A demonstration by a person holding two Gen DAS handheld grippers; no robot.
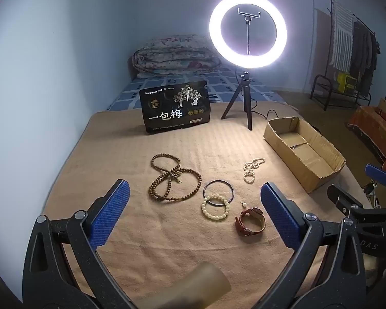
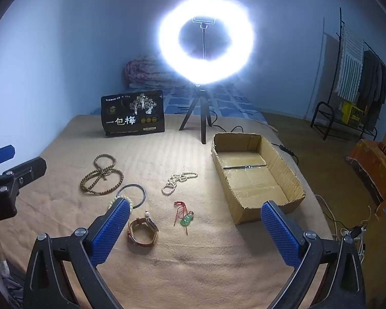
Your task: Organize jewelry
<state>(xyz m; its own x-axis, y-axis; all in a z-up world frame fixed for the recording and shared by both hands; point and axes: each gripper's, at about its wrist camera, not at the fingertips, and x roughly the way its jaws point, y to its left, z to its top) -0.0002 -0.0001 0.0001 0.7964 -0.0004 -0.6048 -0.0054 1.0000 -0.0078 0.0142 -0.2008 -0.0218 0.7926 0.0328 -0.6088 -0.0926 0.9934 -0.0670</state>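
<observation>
Jewelry lies spread on a tan blanket point(image 1: 146, 234). A long brown bead necklace point(image 1: 173, 177) point(image 2: 103, 177) lies at the left. Beside it a dark bangle point(image 1: 218, 190) overlaps a cream bead bracelet point(image 1: 215, 207). A brown leather watch point(image 1: 251, 221) point(image 2: 142, 232) and a white pearl strand point(image 1: 252, 167) point(image 2: 178, 181) lie further right. A green pendant on a red cord point(image 2: 186, 217) shows in the right wrist view. An open cardboard box point(image 1: 319, 175) point(image 2: 283, 162) stands at the right. My left gripper point(image 1: 194, 217) and right gripper point(image 2: 195, 234) hover above the blanket, both open and empty.
A lit ring light on a black tripod point(image 1: 247, 33) point(image 2: 204, 38) stands behind the jewelry, its cable point(image 2: 285, 149) trailing right. A black printed package point(image 1: 176, 106) point(image 2: 133, 114) stands at the back left. A folded quilt point(image 1: 175, 54) lies further back. A clothes rack point(image 2: 357, 82) stands at the far right.
</observation>
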